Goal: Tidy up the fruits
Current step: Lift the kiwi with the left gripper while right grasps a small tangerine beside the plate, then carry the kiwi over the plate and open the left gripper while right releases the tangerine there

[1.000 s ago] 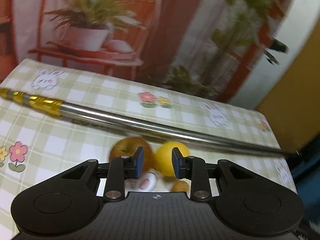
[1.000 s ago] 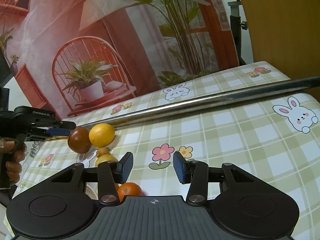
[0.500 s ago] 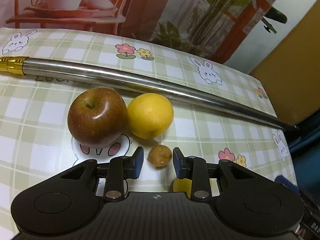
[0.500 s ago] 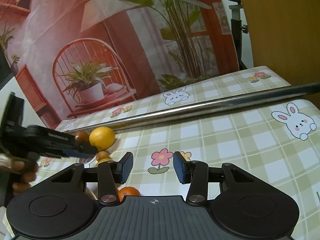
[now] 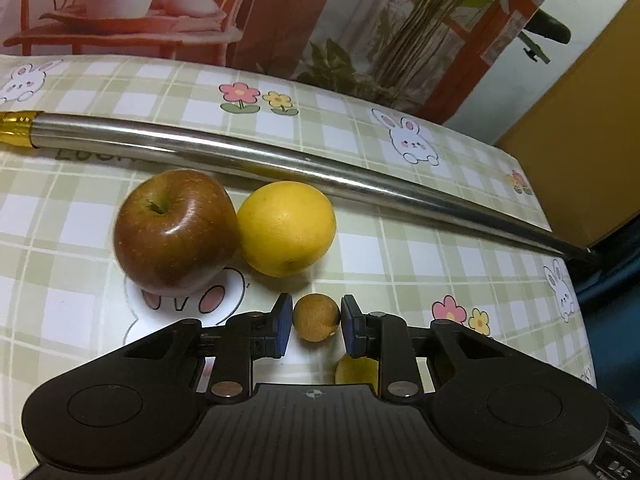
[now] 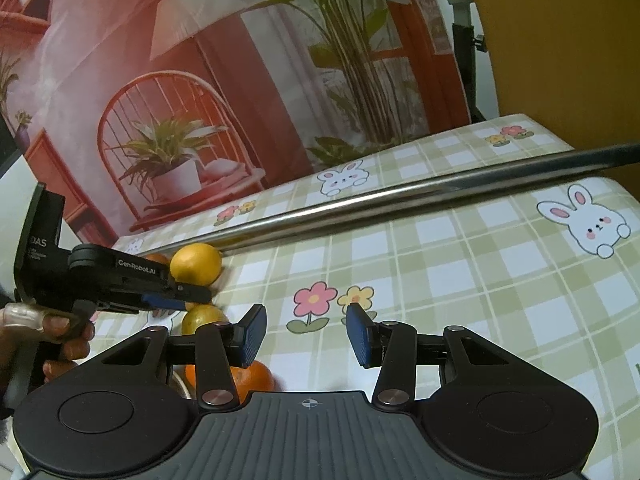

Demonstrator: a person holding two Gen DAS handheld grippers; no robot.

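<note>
My left gripper (image 5: 312, 320) brackets the small brown round fruit (image 5: 316, 317), pads just beside it, in front of the apple (image 5: 174, 228) and lemon (image 5: 286, 227). My right gripper (image 6: 306, 334) hangs wide, holding nothing.

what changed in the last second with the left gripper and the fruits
The left gripper dipped from a raised, level view toward the table and moved in on the small brown fruit, which now sits between its open fingers, not yet clamped. The apple, yellow citrus and metal rod stayed put; the right gripper stayed open, holding nothing.
</note>
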